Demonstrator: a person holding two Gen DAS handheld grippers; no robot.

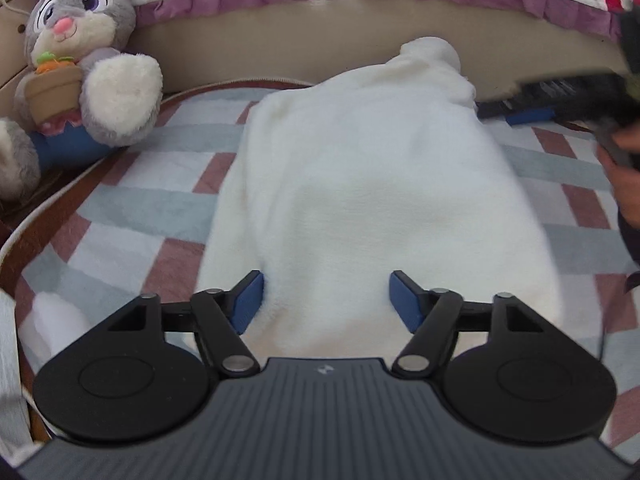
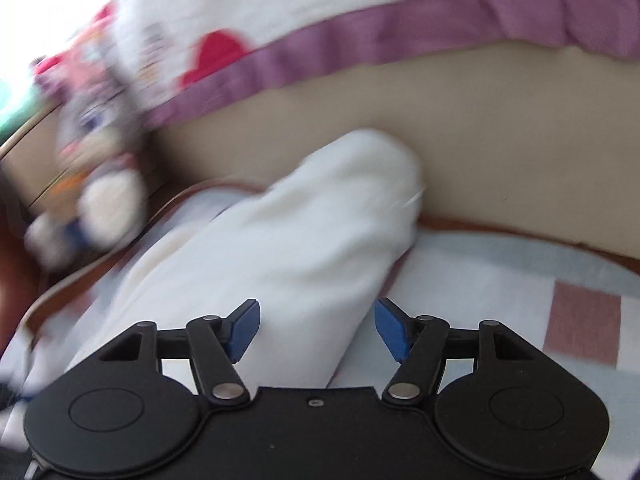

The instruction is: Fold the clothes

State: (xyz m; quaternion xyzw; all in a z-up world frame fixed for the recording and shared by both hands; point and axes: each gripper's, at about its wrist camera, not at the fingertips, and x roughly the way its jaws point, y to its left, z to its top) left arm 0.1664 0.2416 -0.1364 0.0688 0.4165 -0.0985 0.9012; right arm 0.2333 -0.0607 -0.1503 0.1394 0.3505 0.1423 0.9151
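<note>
- Left hand-held gripper (image 1: 326, 300): jaws stand wide apart and grip nothing; you hover over the near end of the white fleece garment (image 1: 360, 184), the blue pads (image 1: 250, 300) flanking its hem.
- Right hand-held gripper (image 2: 316, 330): jaws equally wide and empty, poised above the garment's right edge; this view is motion-blurred.
- Garment position: it lies lengthwise on the checked mat (image 1: 152, 184), its far end bunched against the beige bed base (image 1: 280, 52), with a plush rabbit (image 1: 80, 52) well apart at far left.
- Handling, as a judgement: expect soft, light, limp plush that sags and stretches; pinch through both layers at the near corners, since mid-panel grips would likely lift only one layer.
</note>
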